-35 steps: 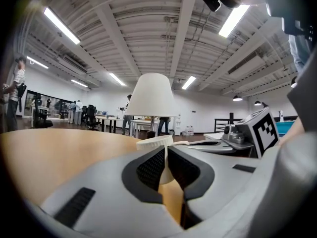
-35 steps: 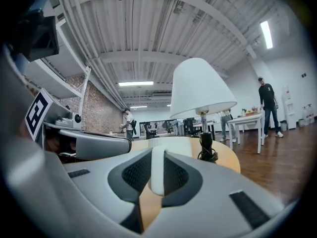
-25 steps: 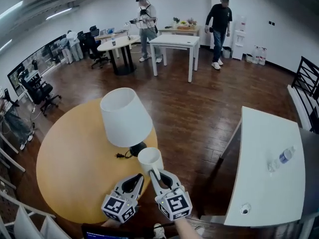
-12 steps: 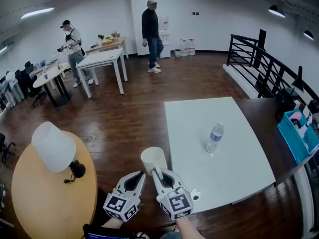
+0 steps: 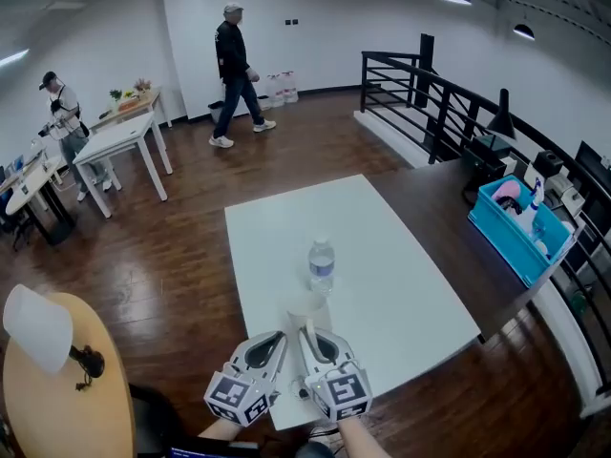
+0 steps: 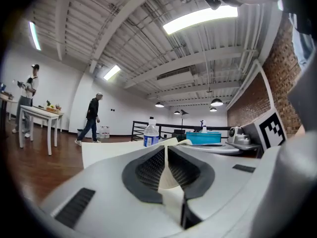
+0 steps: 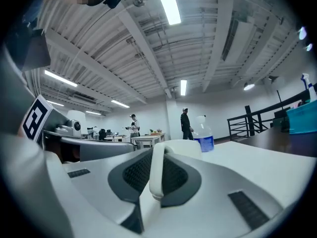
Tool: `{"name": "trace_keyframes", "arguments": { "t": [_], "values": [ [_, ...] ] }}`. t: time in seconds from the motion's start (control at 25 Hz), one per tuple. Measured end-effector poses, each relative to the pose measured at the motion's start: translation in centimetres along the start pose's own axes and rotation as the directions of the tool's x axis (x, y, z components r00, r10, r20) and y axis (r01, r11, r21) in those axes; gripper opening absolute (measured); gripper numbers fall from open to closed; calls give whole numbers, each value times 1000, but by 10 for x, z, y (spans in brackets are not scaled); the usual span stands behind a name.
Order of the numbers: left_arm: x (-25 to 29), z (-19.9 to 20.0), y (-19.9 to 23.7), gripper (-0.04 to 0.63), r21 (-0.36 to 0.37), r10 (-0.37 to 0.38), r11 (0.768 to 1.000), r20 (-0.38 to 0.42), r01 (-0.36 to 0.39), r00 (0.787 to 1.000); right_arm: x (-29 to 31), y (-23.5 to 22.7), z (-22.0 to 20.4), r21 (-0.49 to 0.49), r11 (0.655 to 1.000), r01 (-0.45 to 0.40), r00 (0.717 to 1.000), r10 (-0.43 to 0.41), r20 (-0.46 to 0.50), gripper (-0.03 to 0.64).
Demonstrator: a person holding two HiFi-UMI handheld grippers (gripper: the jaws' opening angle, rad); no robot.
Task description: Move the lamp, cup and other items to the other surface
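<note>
Right claw: closed on the handle of the white cup; in the right gripper view we see the handle pinched between the two dark pads, with the cup body just beyond them. The cup is over the near part of the white surface, just on our side of the water bottle, which stands upright near the middle; we cannot tell whether the cup's base touches the surface. Left claw: jaws drawn together, nothing between them, held just beside the right claw, level with it. The lamp sits on the round wooden surface at far left, well apart from the cup. Two people are in the background.
</note>
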State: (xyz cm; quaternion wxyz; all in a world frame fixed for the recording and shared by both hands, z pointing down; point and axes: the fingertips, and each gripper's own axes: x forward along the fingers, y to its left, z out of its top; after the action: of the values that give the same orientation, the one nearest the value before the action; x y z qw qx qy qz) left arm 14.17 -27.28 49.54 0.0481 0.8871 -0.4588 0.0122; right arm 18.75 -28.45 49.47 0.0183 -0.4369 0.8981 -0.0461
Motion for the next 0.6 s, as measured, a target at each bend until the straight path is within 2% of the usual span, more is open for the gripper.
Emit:
{"name": "trace_keyframes", "arguments": {
  "t": [0.16,0.32,0.6],
  "values": [
    [32,-14,-7,32,-8,-15,1000,-11,15,1000,3,-49,-29,7,999,48,999,-48,-22,21],
    [53,-28,-5,32,-19,-6,1000,-36,5,999,5,-83,-38,23,996,81,996,-80,-31,21],
    [69,-42,-3,32,-25,-2,1000,-57,0,998,9,-87,-40,4,999,53,998,-52,-27,23]
  ]
}}
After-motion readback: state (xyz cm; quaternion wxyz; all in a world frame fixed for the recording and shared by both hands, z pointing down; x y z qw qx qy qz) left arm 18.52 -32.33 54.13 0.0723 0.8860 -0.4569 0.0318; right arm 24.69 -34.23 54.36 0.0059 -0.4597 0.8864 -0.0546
